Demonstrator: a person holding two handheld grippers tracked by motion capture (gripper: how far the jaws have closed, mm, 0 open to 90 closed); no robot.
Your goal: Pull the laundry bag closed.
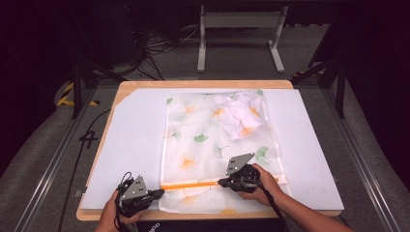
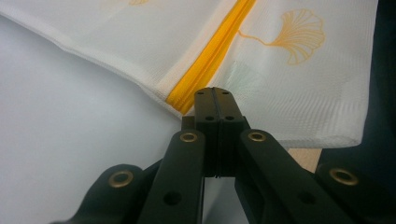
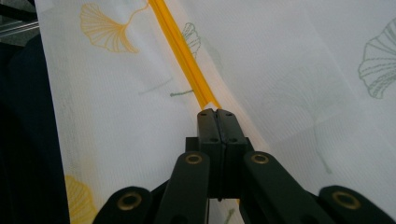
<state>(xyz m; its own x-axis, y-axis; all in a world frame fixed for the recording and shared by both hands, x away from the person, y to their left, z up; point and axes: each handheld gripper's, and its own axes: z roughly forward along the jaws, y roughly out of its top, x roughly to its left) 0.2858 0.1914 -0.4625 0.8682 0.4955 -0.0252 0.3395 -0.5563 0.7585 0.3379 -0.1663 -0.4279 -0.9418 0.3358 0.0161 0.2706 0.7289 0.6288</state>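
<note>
Seen from the high view: a wooden desk (image 1: 203, 84) covered by a white sheet (image 1: 130, 140), with a white mesh laundry bag (image 1: 212, 140) printed with green and orange ginkgo leaves lying flat across the middle, reaching from near the far edge down to the near edge. Inside the bag, toward its far right corner, a crumpled white garment (image 1: 239, 115) with orange and green print. Across the bag close to the near edge, parallel to that edge, an orange zipper (image 1: 193, 184).

At the near left corner of the bag, the left hand-held gripper (image 1: 157, 194), held in the person's left hand (image 1: 113, 210), pointing right toward the zipper's left end. In the left gripper view, jaws pressed together with no gap, tips resting at the very end of the zipper (image 2: 212, 53) where the bag's edge meets the white sheet (image 2: 70, 140); closed on the zipper end, apparently pinching the fabric there. A strip of bare wood visible past the bag's corner.

Farther right along the zipper, the right hand-held gripper (image 1: 223, 182), held in the right hand (image 1: 258, 186), pointing left. In the right gripper view, jaws likewise shut tight, tips clamped on the zipper line (image 3: 182, 51), probably at the slider, though hidden by the jaws. Zipper running away from the tips across the mesh (image 3: 289, 70).
</note>
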